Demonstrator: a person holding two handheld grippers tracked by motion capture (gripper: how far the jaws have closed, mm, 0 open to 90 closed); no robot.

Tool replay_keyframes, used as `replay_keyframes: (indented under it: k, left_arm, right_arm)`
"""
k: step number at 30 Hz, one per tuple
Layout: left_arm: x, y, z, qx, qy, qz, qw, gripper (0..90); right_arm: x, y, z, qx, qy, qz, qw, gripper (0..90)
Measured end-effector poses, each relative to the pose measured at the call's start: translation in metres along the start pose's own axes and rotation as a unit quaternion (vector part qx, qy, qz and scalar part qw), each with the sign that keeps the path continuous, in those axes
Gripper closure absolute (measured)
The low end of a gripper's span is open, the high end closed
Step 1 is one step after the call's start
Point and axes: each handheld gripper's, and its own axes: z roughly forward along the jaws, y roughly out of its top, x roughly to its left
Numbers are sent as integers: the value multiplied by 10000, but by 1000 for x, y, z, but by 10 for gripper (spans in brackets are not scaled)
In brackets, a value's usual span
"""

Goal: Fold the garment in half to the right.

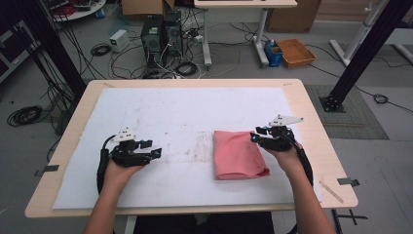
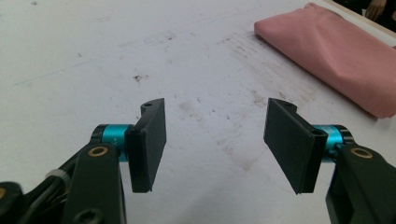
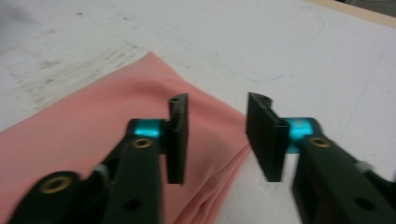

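A folded pink cloth (image 1: 238,155) lies on the white sheet (image 1: 195,112) at the right of the middle. My right gripper (image 1: 255,137) hovers at the cloth's upper right edge, its jaws apart. In the right gripper view the gripper (image 3: 219,135) stands open just above the cloth (image 3: 84,135), with nothing pressed between the pads. My left gripper (image 1: 157,152) rests low over the bare sheet at the left, pointing toward the cloth. Its jaws (image 2: 217,140) are wide apart with only stained sheet between them, and the cloth (image 2: 341,46) lies farther off at the upper right.
The sheet covers most of a wooden table (image 1: 311,117), and dark smudges mark it beside the cloth. Tape pieces sit at the table's left and right edges. On the floor beyond are cables, computer cases (image 1: 160,34), and a basket (image 1: 295,52).
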Motion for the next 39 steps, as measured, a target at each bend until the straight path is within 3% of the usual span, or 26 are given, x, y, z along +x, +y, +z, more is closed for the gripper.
replay_keyframes:
  k: [2,5,8,11,14,17,21,27,35,39]
  left_arm:
    - [-1,1,0,-27,-39,19,10000,391]
    - [-3,1,2,-11,-51,61,10000,391]
    - [-6,1,4,-2,-70,99,9999,391]
    - [-9,1,6,79,-59,163,9998,391]
    - [-12,2,8,101,-50,239,9997,391]
    - [-15,2,10,107,-69,258,9996,391]
    - [-17,2,13,138,-91,264,9995,391]
    - [-21,3,16,175,-134,340,9992,391]
    - [-23,6,13,63,-218,316,9992,392]
    - [-25,7,15,93,-245,342,9991,393]
  right_arm:
    - [6,-11,-5,-92,165,90,9998,527]
    - [17,-21,-10,158,328,-58,9993,520]
    - [27,-28,-23,202,350,-218,9989,532]
    - [35,-40,-29,318,523,-293,9977,568]
    - [35,-52,-32,393,637,-329,9967,633]
    - [32,-60,-35,403,728,-192,9963,687]
    - [29,-69,-35,421,876,-163,9951,817]
    - [29,-66,-38,448,798,-257,9955,872]
    - [23,-67,-52,272,689,-100,9972,874]
    - [22,-71,-52,400,607,57,9973,868]
